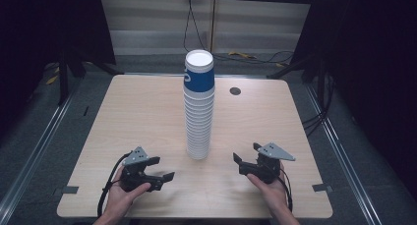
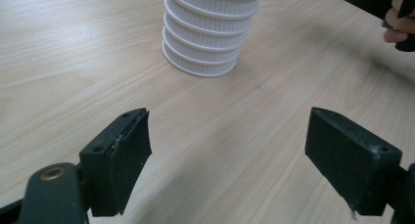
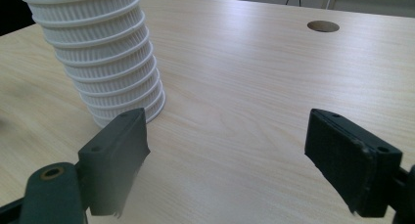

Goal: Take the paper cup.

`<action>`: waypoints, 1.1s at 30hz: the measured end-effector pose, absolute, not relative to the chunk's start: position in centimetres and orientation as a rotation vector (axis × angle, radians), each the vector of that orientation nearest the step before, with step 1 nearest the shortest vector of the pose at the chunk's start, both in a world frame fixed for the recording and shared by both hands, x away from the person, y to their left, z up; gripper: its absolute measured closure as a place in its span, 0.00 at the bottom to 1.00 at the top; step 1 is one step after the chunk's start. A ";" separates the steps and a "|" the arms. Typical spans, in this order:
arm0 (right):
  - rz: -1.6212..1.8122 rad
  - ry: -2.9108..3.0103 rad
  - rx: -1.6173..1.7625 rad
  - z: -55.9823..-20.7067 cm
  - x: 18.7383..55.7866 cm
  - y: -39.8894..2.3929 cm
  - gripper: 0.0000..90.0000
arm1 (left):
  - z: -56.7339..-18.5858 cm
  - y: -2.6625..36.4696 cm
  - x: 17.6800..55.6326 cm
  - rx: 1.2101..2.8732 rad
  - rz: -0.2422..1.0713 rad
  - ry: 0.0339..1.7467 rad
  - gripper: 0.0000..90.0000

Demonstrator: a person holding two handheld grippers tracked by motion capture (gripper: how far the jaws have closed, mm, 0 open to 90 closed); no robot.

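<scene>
Wooden table [image 1: 137,117]: cup stack [image 1: 199,107] upright between left gripper [image 1: 160,168] and right gripper [image 1: 246,161], both with jaws apart and empty. Likely approach: grip the top cup squarely, steadying the stack.

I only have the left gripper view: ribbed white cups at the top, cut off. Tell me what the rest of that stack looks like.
Observer: The cup stack stands tall and upright at the table's middle; its top cup is blue with a white inside.
Operator: Report the right gripper.
Observer: The right gripper is open, held low right of the stack, apart from it.
Operator: Say what else is on the table.
Observer: A small round dark hole sits in the table beyond the stack, to its right.
</scene>
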State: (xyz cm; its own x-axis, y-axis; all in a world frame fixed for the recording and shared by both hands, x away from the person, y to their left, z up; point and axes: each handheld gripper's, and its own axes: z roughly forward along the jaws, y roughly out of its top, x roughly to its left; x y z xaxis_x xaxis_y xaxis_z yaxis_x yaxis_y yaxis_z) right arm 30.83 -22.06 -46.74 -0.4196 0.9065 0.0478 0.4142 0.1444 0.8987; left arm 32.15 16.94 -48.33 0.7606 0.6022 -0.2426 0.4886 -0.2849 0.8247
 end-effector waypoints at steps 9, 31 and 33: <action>1.267 1.936 1.284 -46.6 30.9 -22.1 0.18 | -48.5 17.0 32.4 1.951 0.146 0.844 0.18; 1.374 2.089 1.108 -42.5 30.4 -20.0 0.20 | -48.3 16.9 31.9 1.930 0.164 0.810 0.18; 1.370 2.107 1.089 -42.0 30.4 -19.9 0.20 | -48.3 17.0 31.8 1.925 0.162 0.815 0.18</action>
State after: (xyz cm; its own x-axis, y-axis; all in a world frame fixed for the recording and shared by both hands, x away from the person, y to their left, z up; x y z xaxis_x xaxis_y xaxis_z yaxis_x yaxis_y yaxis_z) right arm 30.45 -19.92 -41.99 -0.6166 0.7831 0.0807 0.3914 0.2160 0.8945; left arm 31.83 17.05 -48.27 0.7639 0.6029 -0.2301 0.4695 -0.2746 0.8391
